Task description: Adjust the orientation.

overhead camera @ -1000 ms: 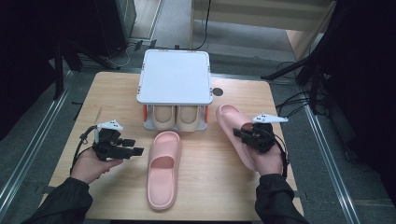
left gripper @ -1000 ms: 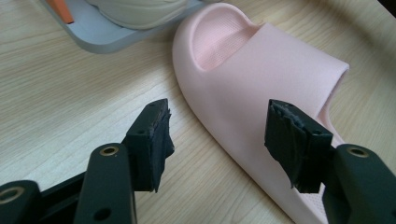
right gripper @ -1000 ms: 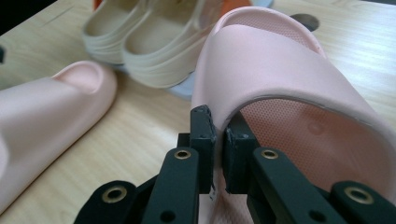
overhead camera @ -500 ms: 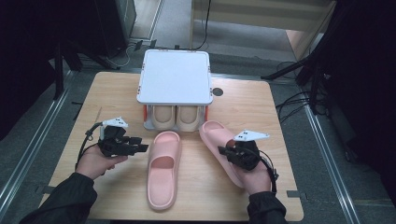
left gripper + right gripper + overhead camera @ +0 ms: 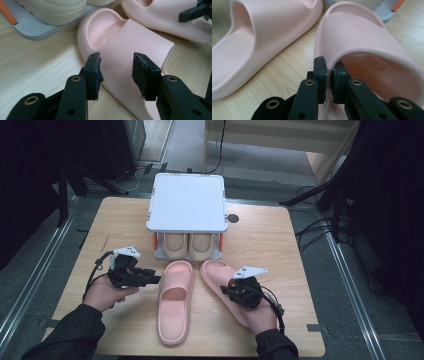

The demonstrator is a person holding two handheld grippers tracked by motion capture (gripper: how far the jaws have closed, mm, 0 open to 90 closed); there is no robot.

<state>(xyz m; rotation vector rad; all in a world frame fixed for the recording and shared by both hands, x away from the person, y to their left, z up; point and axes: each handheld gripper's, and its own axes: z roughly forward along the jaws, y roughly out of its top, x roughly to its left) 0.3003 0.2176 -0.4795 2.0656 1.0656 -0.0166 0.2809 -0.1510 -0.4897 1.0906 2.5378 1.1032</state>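
Two pink slippers lie side by side on the wooden table (image 5: pixel 300 250). My right gripper (image 5: pixel 227 291) is shut on the inner strap edge of the right slipper (image 5: pixel 216 271). In the right gripper view the gripper (image 5: pixel 328 72) pinches that strap rim of the right slipper (image 5: pixel 359 32), with the left slipper (image 5: pixel 259 27) beside it. My left gripper (image 5: pixel 155 279) stands open just left of the left slipper (image 5: pixel 175 307). In the left gripper view the gripper (image 5: pixel 117 72) hovers over the left slipper's (image 5: pixel 125 42) strap with nothing between its fingers.
A white-topped shoe rack (image 5: pixel 187 202) stands at the back middle, with a pair of cream shoes (image 5: pixel 190 245) on its lower shelf just beyond the slippers' toes. A dark round hole (image 5: pixel 233 218) marks the table right of the rack. Dark stands and cables surround the table.
My right gripper has carried the right slipper leftward and nearer, setting it beside the left slipper. My left gripper has edged right toward the left slipper.
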